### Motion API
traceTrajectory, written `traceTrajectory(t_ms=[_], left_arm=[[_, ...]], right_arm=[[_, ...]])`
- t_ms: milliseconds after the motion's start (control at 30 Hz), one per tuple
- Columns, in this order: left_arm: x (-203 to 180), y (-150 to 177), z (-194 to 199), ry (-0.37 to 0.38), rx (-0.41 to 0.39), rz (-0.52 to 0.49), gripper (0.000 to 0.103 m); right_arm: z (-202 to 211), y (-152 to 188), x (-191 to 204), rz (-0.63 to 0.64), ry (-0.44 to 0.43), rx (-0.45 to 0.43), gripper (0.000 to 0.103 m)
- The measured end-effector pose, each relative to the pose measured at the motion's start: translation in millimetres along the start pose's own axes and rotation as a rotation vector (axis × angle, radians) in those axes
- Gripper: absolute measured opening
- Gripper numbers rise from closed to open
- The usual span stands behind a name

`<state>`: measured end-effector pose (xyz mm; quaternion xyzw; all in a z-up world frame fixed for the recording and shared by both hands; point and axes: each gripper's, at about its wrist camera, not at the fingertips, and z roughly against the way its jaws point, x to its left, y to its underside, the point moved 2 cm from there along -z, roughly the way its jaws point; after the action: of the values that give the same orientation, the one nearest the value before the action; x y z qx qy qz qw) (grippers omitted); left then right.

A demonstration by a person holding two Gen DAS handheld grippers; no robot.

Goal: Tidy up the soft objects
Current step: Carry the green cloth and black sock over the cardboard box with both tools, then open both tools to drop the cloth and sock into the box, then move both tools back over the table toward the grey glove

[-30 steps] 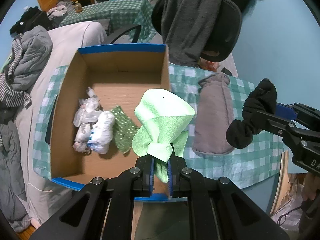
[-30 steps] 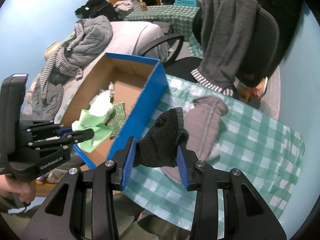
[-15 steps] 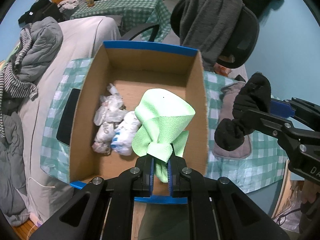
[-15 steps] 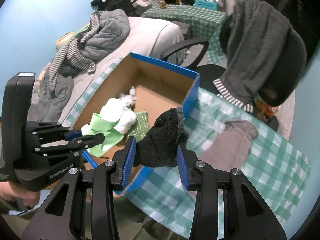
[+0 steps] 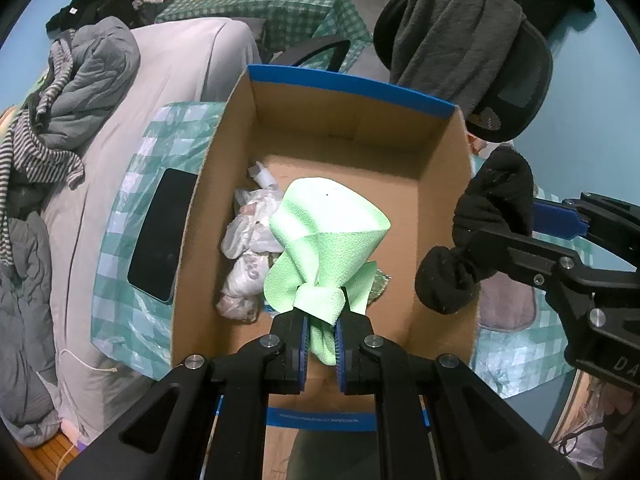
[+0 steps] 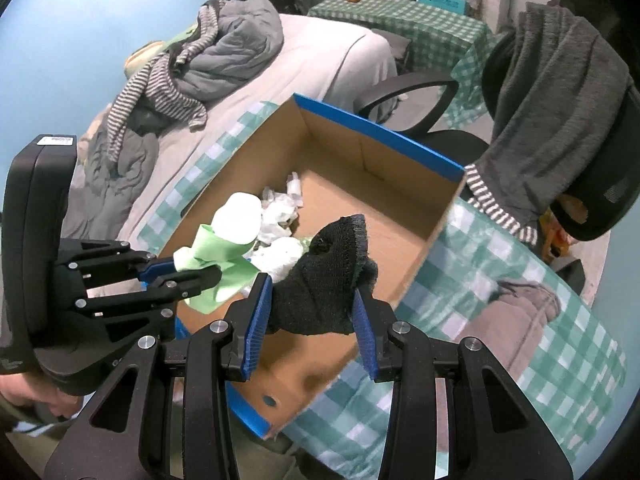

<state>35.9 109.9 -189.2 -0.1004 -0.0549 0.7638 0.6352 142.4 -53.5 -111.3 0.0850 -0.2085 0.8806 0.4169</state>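
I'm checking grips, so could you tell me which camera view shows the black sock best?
The right wrist view: the black sock fills its centre, pinched between the right gripper fingers. The left wrist view shows the sock only at the right edge, partly hidden by the gripper.

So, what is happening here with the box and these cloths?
A person holds two tools over the open blue-edged cardboard box. The left tool pinches a light green cloth; the right tool grips a black knitted sock. White plastic bundles lie inside. A grey cloth lies on the checked tablecloth.
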Motion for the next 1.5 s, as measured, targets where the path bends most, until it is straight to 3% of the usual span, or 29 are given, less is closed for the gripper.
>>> traceTrajectory(t_ms=[333,400,433,500,567,933,1500], left_arm=[[13,-12,-13,-0.004,0.029,0.003,0.014],[13,-13,-15,-0.003,0.037,-0.001,0.024],[13,-13,-15,-0.006,0.039,-0.001,0.034],[13,-13,-14,-0.021,0.028,-0.005,0.041],[14,-14,-13,-0.028,0.028,-0.009,0.041],[10,-13,-9,-0.026,0.036,-0.002,0.047],[-41,-6,-2,-0.008,0.054,-0.037,0.048]], right_arm=[[-26,-12,4,-0.002,-0.021,0.046,0.043],[-27,-14,4,-0.004,-0.020,0.043,0.043],[-27,-15,3,-0.004,-0.018,0.043,0.043],[-27,-15,2,-0.005,-0.009,0.041,0.051],[-25,-15,1,-0.009,-0.002,0.034,0.057],[-14,-12,-18,-0.069,0.009,0.014,0.060],[20,19,-65,-0.155,0.046,-0.022,0.064]])
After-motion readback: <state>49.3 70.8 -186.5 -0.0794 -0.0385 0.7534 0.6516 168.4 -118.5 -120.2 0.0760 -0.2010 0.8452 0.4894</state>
